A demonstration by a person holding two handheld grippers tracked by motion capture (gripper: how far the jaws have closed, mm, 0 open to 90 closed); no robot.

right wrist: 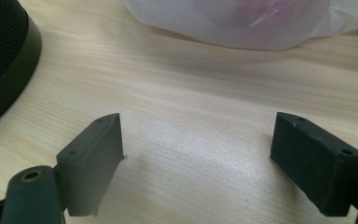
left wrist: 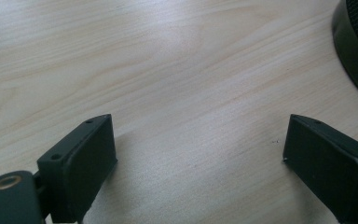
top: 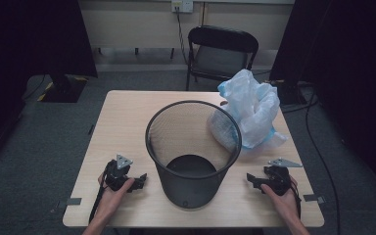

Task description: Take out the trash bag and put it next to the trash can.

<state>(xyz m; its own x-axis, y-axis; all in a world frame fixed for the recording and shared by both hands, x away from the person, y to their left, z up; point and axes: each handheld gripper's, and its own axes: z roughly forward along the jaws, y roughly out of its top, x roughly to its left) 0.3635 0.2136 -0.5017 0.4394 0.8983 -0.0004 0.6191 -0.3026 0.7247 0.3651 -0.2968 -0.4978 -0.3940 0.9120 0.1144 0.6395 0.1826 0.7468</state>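
A black mesh waste bin stands upright in the middle of the wooden table. Behind it to the right lies a crumpled white and blue plastic bag, touching the bin's rim. My left gripper rests low on the table left of the bin, open, with bare wood between its jaws. My right gripper sits low on the table right of the bin, open and empty. The bin's base and the bag's lower edge appear in the right gripper view.
A black folding chair stands beyond the table's far edge. Dark curtains hang at both sides. Cables run over the floor at the right. Tape strips mark the table's front corners. The bin's base edges the left gripper view.
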